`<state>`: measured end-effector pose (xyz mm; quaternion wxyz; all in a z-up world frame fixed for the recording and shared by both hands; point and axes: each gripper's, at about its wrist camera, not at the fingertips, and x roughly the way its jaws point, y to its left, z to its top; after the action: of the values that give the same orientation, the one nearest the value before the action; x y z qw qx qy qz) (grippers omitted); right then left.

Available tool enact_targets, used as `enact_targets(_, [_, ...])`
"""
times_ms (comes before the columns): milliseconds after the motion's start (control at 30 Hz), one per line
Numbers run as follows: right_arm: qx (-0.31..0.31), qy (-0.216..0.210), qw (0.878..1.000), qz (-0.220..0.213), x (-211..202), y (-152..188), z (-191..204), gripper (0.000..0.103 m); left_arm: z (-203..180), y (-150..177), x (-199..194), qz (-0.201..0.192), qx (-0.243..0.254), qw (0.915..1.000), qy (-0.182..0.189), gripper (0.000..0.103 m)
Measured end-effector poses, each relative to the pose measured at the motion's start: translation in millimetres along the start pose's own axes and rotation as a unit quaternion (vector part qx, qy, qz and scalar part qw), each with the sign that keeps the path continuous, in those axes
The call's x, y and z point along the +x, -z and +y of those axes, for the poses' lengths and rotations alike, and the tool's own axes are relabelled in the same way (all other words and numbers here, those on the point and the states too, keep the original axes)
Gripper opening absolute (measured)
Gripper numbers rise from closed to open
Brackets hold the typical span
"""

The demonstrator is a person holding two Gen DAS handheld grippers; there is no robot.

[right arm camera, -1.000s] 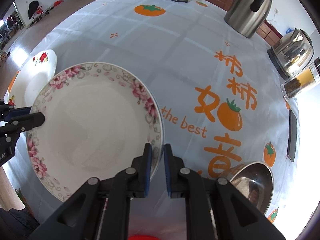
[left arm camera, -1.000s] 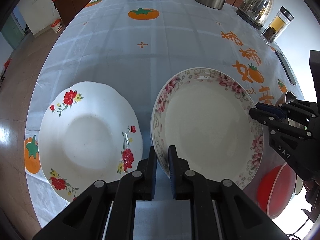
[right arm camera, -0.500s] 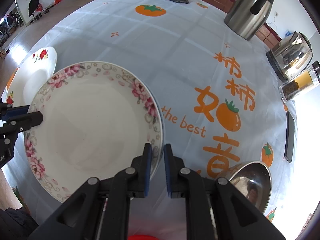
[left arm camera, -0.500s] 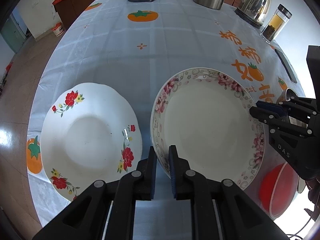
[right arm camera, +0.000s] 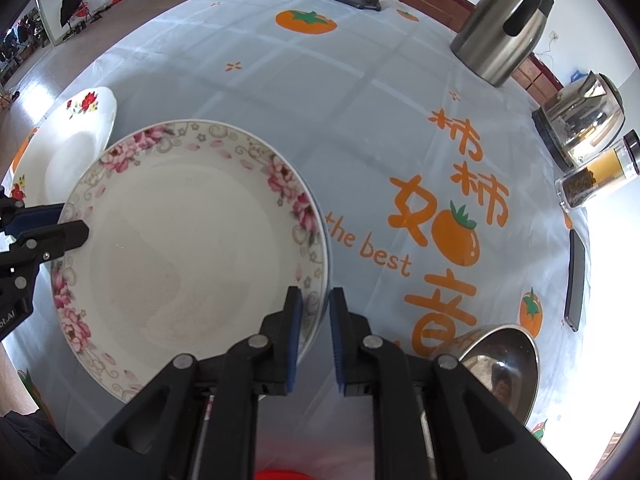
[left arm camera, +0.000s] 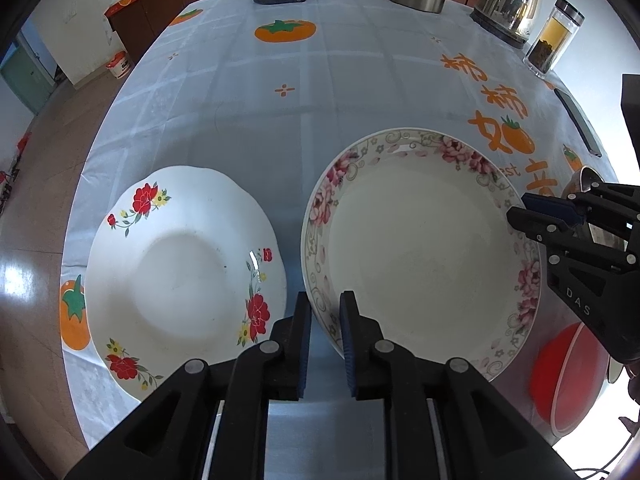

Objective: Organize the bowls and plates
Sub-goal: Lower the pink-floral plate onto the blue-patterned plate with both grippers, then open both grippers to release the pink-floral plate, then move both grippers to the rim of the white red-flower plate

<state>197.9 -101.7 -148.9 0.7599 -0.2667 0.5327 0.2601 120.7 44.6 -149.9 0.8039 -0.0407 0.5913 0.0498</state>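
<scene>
- While it sits near the front edge of the counter [left arm camera: 320, 100], the pink-flowered plate [left arm camera: 420, 240] is taken at two opposite sides of its rim, and a thin blue edge under it suggests another dish below, though this cannot be told for sure.
- At the plate's left side the left tongs [left arm camera: 325, 320] have the rim between their pads; they are opening a little, and the pads look close against the rim.
- At the plate's right side the right tongs [right arm camera: 314, 320] are clenched on the rim, one pad inside the plate and one outside.
- By its look the plate is glazed ceramic, so it is probably stiff, rather heavy and slippery under rubber pads, and it can chip or break if it drops.
- A good hold is on the flat flowered rim, with both tongs opposite each other so that the plate stays level; a grip at one side only would let it tilt.
- Just beside it, toward the left edge of the counter, lies the red-flowered plate [left arm camera: 180, 264] with a wavy rim, not touching.
- Close to the front right corner stand a steel bowl [right arm camera: 500, 364] and a red bowl [left arm camera: 568, 372]; they are likely lighter and less fragile.
</scene>
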Motion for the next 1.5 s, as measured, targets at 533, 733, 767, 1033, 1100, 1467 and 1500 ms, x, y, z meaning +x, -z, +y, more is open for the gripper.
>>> enact_targets(533, [-0.001,-0.006,1.0,0.0,1.8,-0.5,2.2,0.022,0.3,-1.1,-2.8,-0.009,0.004,0.9998,-0.015,0.016])
enact_targets(733, [0.003,-0.007,1.0,-0.011,-2.4,0.9,2.7,0.048,8.6,-2.4,-5.9,-0.009,-0.016,0.9998,-0.009,0.024])
enact_targets(767, [0.005,-0.008,1.0,-0.013,-4.4,0.6,3.1,0.048,10.8,-1.8,-6.9,-0.01,-0.02,0.9997,-0.008,0.026])
enact_targets(1033, [0.014,-0.011,0.999,-0.032,-21.0,-5.6,7.5,0.052,33.2,4.2,-21.7,-0.024,-0.052,0.9983,-0.006,0.049])
enact_targets(1100, [0.021,-0.018,0.999,-0.045,-29.9,-9.2,9.6,0.052,44.5,7.8,-28.1,-0.029,-0.064,0.9975,-0.006,0.049])
enact_targets(1467, [0.009,-0.091,0.993,-0.075,-45.0,-44.0,51.5,0.046,138.9,41.9,-35.3,-0.027,-0.171,0.9841,-0.039,0.05])
enact_targets(1500, [0.003,-0.096,0.993,-0.075,-43.6,-47.3,57.4,0.045,148.3,45.1,-33.4,-0.024,-0.183,0.982,-0.041,0.05])
